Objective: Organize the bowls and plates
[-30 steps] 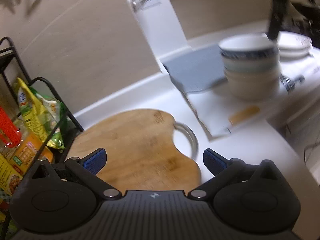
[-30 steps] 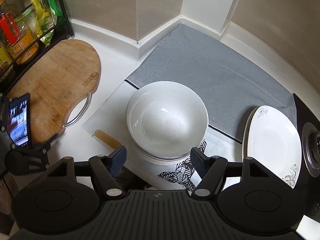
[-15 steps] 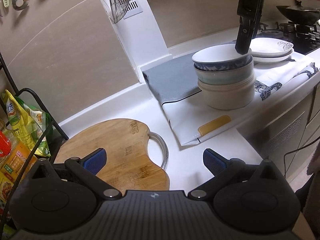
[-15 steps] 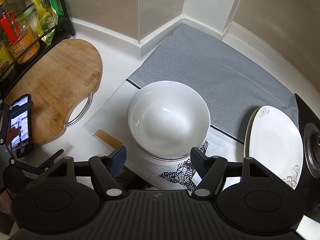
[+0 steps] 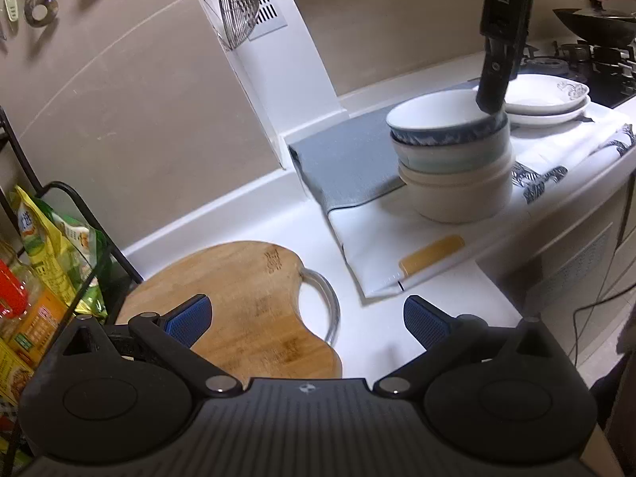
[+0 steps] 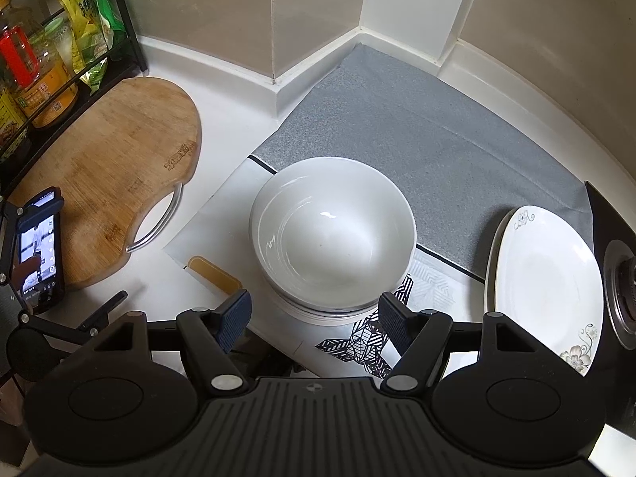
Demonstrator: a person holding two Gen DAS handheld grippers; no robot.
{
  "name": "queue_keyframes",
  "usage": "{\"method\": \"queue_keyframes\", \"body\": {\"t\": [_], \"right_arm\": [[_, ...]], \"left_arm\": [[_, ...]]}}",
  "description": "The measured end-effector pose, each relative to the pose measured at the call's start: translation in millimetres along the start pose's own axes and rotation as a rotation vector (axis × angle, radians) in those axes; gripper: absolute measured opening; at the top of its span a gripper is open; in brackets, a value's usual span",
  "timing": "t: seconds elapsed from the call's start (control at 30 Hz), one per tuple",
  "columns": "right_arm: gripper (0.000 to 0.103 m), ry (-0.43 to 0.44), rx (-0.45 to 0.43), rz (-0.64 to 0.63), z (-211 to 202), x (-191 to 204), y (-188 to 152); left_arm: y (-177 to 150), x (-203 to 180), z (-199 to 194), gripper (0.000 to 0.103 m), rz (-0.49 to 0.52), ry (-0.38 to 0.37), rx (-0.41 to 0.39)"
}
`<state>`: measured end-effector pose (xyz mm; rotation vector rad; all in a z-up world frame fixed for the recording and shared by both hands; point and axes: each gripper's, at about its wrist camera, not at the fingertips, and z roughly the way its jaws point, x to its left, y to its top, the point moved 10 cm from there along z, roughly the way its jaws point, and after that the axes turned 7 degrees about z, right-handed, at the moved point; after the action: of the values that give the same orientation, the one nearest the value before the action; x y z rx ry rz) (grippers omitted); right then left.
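Note:
Three nested bowls [image 5: 453,159] stand on a white patterned cloth: a blue-banded one on top, a pale green one, a cream one below. From above the bowl stack [image 6: 334,234] shows a white, bare inside. My right gripper [image 6: 314,316] hangs open over the stack's near rim, touching nothing. One of its black fingers [image 5: 493,91] shows just above the top bowl's far rim. Two stacked white plates [image 6: 544,278] with flower prints lie to the right, and these plates [image 5: 544,99] sit behind the bowls. My left gripper [image 5: 306,320] is open over the wooden cutting board [image 5: 238,298], holding nothing.
A grey mat [image 6: 417,135] fills the corner behind the bowls. A black wire rack [image 5: 79,238] with packets and bottles stands at the left. Utensils and a strainer [image 5: 238,12] hang on the wall. A stove with a pan [image 5: 596,28] is at the far right.
The left wrist view has steadied and drawn back, so the bowls and plates now sit farther off to the upper right. My right gripper has stayed still and open over the bowls.

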<state>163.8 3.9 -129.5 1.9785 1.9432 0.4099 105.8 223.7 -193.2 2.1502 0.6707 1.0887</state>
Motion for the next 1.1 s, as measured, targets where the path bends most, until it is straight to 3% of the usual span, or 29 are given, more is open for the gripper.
{"method": "queue_keyframes", "body": {"t": [0.4, 0.53, 0.77, 1.1], "right_arm": [[0.073, 0.056, -0.049, 0.106, -13, -35, -15], [0.074, 0.093, -0.076, 0.175, -19, -57, -18], [0.076, 0.163, -0.136, 0.244, -26, -91, -13], [0.082, 0.337, -0.112, 0.294, -7, -117, -3]], "left_arm": [[56, -3, 0, 0.103, -0.053, 0.007, -0.050], [77, -6, 5, 0.103, -0.169, -0.041, -0.026], [106, -2, 22, 0.103, -0.459, -0.138, 0.036], [144, -5, 63, 0.103, -0.661, -0.206, 0.125]]}}
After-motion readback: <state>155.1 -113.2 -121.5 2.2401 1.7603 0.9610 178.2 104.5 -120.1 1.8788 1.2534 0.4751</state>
